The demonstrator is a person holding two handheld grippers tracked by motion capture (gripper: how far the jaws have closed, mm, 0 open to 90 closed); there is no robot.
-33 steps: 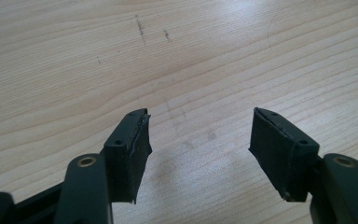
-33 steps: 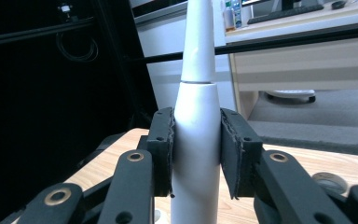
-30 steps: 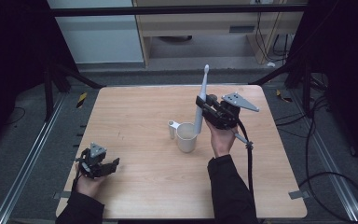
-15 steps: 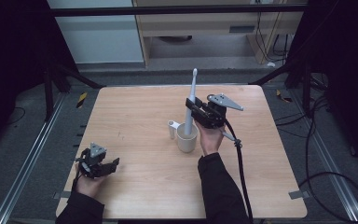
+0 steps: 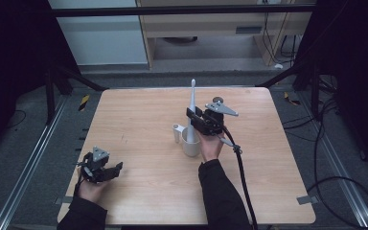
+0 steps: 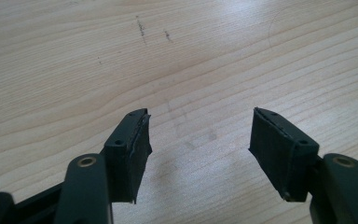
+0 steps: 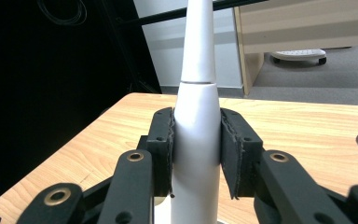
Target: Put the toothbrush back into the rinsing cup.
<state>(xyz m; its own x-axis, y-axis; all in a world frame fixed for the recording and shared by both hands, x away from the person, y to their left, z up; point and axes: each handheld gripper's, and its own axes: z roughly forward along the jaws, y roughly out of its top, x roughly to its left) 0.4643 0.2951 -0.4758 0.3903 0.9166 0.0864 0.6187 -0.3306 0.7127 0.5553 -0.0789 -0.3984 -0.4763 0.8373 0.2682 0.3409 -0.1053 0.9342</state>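
A white electric toothbrush stands upright with its lower end inside a white handled cup near the middle of the wooden table. My right gripper is shut on the toothbrush body just above the cup. In the right gripper view both pads press the white toothbrush from either side, and the right gripper holds it vertical. My left gripper rests near the table's front left corner. In its own view the left gripper stands open over bare wood, nothing between its pads.
A black cable trails from the right gripper toward the table's front edge. Beyond the far edge stand a pale cabinet and a wooden bench. Dark floor and metal rails flank the table.
The right hand has brought the toothbrush left and down, so its lower end now sits in the cup. The left hand has stayed put.
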